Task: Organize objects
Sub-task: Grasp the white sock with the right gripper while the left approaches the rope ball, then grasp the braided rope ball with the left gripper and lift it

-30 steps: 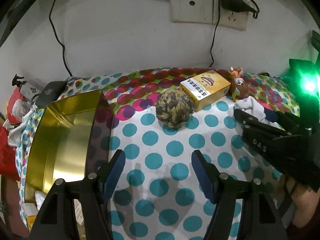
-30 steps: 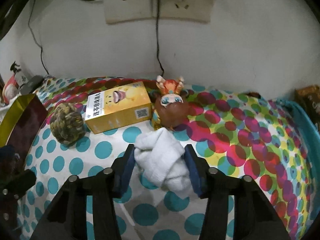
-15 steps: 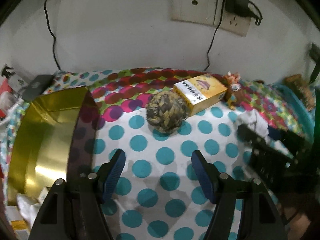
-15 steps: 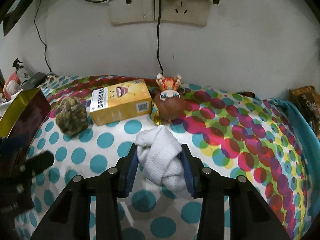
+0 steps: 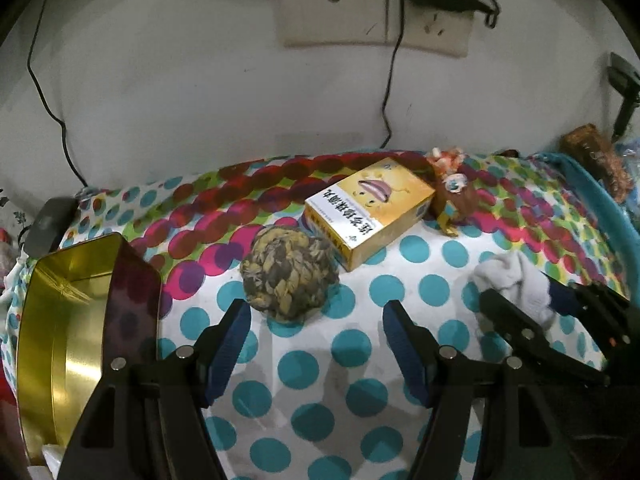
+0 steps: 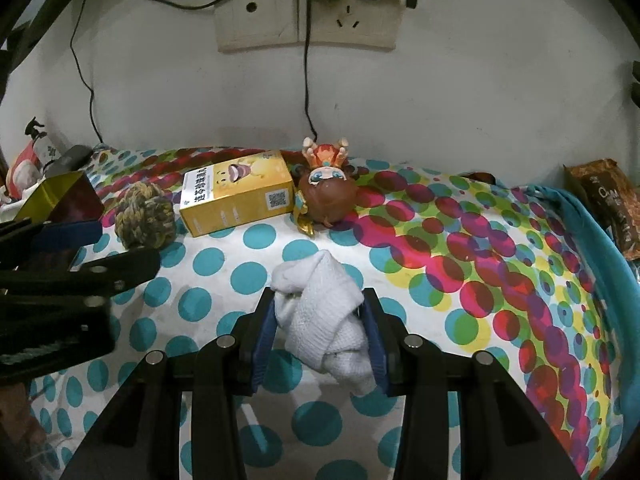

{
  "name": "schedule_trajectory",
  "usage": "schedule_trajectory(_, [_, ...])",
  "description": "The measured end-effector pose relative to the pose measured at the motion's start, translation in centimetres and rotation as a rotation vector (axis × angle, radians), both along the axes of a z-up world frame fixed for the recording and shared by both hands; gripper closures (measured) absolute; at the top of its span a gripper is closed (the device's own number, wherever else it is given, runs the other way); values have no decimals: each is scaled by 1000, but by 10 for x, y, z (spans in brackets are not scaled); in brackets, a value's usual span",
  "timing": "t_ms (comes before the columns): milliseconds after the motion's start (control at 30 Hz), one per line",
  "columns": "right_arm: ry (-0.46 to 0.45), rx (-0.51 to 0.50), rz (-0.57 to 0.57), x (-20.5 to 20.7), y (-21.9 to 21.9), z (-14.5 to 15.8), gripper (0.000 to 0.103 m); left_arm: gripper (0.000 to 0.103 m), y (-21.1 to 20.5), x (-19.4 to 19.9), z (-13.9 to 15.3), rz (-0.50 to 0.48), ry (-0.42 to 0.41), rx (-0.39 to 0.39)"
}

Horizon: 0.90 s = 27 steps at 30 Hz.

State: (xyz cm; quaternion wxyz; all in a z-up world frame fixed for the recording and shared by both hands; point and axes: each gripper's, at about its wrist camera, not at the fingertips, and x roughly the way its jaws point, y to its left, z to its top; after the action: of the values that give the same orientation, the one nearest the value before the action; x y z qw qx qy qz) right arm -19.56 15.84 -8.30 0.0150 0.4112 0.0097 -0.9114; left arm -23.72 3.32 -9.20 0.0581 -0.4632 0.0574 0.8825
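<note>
A white sock [image 6: 324, 312] sits bunched between my right gripper's [image 6: 319, 300] blue pads, which press on both its sides; it also shows at the right of the left wrist view, sock [image 5: 512, 280]. My left gripper [image 5: 316, 312] stands open just in front of a brown woven rope ball [image 5: 290, 276], not touching it, with nothing between its fingers. Behind the ball lies a yellow box [image 5: 368, 216], and next to that a brown doll toy [image 6: 328, 196]. An open gold tin [image 5: 68, 320] stands at the left.
Everything rests on a polka-dot cloth [image 6: 460, 280] against a white wall with sockets [image 6: 304, 16] and hanging cables. A brown snack packet [image 6: 608, 200] lies at the far right past the cloth's blue edge. A dark flat object [image 5: 50, 224] sits behind the tin.
My right gripper's jaws closed in on the white sock. My left gripper moved forward and right, so the rope ball now sits close ahead of its open fingers.
</note>
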Motion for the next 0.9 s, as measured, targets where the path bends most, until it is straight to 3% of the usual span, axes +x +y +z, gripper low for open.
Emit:
schedule_trajectory(200, [-9, -5, -3, 0, 2, -4, 64, 32, -11, -10, -6, 64, 0, -13])
schedule_trajectory(433, [-14, -4, -1, 1, 2, -8, 64, 32, -15, -33, -13, 69, -48, 24])
schedule_trajectory(567, [-14, -4, -1, 1, 3, -8, 64, 32, -20, -37, -17, 68, -62, 97])
schedule_trajectory(700, [-16, -3, -1, 1, 2, -9, 63, 33, -23, -37, -17, 87, -46, 95])
schedule_trajectory(800, [-17, -1, -1, 1, 2, -9, 63, 46, -23, -38, -21, 79, -56, 93])
schedule_trajectory(900, [-17, -2, -2, 0, 1, -10, 62, 46, -15, -36, -20, 69, -39, 45])
